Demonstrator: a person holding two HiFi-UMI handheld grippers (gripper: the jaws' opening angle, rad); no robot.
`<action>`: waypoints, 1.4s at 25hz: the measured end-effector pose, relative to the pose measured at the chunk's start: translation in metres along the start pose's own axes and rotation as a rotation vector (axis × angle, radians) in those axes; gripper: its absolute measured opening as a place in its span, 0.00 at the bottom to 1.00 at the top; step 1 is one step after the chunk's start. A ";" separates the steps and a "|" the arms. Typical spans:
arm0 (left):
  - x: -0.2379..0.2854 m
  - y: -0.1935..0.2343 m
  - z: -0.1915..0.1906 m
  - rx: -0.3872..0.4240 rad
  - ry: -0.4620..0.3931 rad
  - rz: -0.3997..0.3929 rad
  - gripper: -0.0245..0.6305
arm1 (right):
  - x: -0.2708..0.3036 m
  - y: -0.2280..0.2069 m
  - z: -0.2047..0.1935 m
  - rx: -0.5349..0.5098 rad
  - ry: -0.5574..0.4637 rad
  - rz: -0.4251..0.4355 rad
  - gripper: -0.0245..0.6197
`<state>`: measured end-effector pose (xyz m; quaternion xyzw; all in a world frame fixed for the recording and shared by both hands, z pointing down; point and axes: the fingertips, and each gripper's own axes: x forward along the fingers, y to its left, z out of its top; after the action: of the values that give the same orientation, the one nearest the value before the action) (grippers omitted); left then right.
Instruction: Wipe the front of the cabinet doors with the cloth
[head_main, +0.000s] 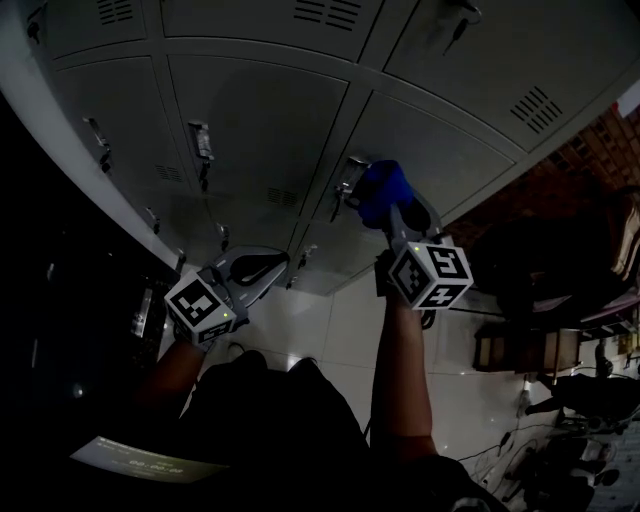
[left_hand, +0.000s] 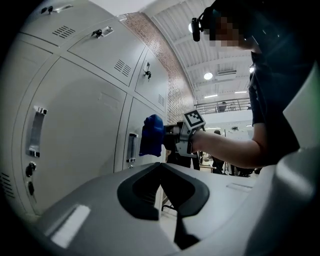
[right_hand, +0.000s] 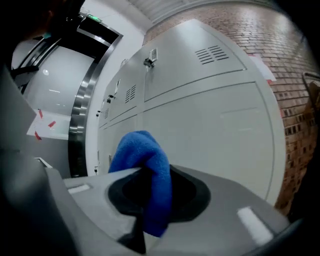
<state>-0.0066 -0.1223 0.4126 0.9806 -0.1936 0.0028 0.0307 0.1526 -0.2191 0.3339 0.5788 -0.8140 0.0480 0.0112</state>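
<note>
- The left claw (head_main: 262, 270) has its jaws shut together, nothing between them, near the cabinet doors (head_main: 260, 120).
- The right claw (head_main: 385, 208) has its 2 jaws clamped on the blue cloth (head_main: 378, 190), which bulges past the tips, close to a door.

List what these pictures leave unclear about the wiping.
Contact between the blue fleece cloth and grey metal cabinet door: the cloth itself blocks it in the right gripper view; the right hand-held gripper covers it in the head view.
Dirt on the doors: head view too dark.
</note>
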 end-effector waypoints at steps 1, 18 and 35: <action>-0.002 0.001 0.000 0.000 -0.001 0.004 0.04 | 0.007 0.009 -0.005 -0.005 0.010 0.015 0.15; -0.016 0.011 -0.004 -0.011 0.003 0.012 0.04 | 0.050 0.006 -0.054 -0.082 0.075 -0.094 0.15; 0.036 -0.023 -0.004 -0.004 0.005 -0.097 0.04 | -0.052 -0.150 -0.049 -0.045 0.074 -0.373 0.15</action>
<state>0.0354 -0.1146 0.4163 0.9888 -0.1458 0.0035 0.0331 0.3094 -0.2148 0.3883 0.7172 -0.6924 0.0480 0.0626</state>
